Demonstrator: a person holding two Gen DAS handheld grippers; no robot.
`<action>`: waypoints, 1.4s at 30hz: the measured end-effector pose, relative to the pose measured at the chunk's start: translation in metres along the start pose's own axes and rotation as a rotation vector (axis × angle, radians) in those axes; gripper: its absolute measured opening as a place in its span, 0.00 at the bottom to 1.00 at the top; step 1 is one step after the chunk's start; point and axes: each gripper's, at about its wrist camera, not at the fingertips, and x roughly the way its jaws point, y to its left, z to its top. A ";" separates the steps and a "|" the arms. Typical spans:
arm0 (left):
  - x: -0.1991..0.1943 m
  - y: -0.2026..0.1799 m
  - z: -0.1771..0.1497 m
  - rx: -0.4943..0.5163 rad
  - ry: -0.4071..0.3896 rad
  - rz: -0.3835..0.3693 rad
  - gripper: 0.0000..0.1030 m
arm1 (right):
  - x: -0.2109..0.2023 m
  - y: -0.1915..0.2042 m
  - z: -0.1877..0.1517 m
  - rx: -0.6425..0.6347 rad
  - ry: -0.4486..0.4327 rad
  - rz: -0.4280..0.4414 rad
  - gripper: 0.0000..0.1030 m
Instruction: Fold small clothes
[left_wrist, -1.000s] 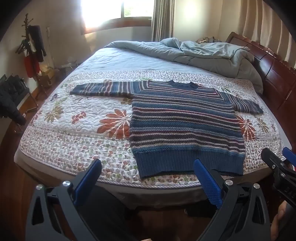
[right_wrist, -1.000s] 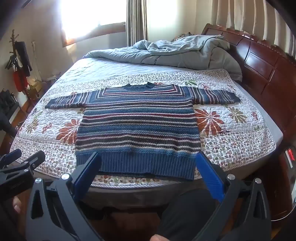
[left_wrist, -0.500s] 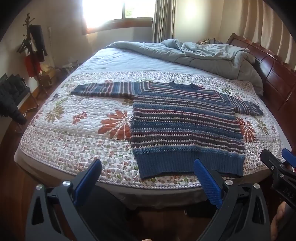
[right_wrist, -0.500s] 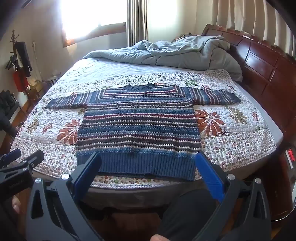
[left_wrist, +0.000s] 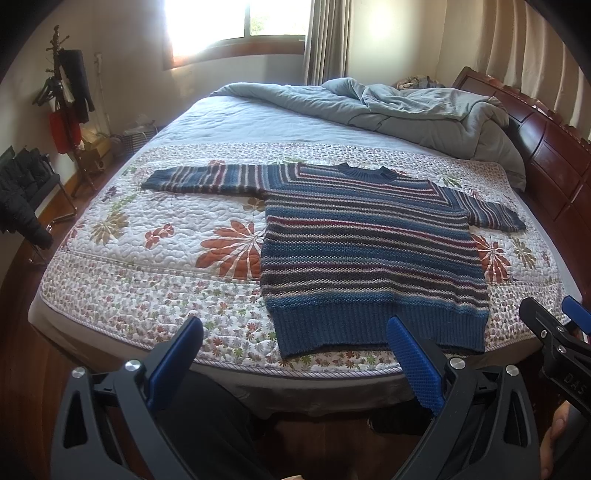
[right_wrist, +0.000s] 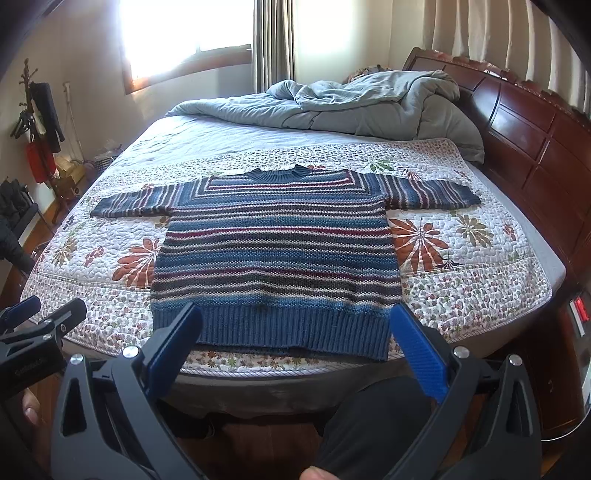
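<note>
Little changes over the last second: the blue striped knitted sweater (right_wrist: 277, 254) still lies flat at twelve o'clock, unfolded, both the left gripper (left_wrist: 295, 356) and right gripper (right_wrist: 297, 341) spread apart, empty.

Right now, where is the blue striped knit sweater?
The blue striped knit sweater lies flat on the floral quilt, hem at the bed's near edge, ahead of both open grippers, with the grey duvet bunched beyond its collar.

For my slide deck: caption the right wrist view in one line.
Open right gripper hangs before a striped sweater spread flat on the floral quilt, sleeves out, unfolded.
</note>
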 end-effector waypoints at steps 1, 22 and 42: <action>0.000 0.000 0.000 0.000 0.000 0.000 0.96 | 0.000 0.000 0.000 -0.001 0.000 0.000 0.98; -0.002 0.002 0.004 0.002 0.000 -0.003 0.97 | 0.000 0.000 0.002 0.002 0.002 0.001 0.98; 0.000 0.004 0.005 0.007 0.002 0.002 0.96 | 0.004 -0.003 -0.001 0.011 0.015 0.001 0.98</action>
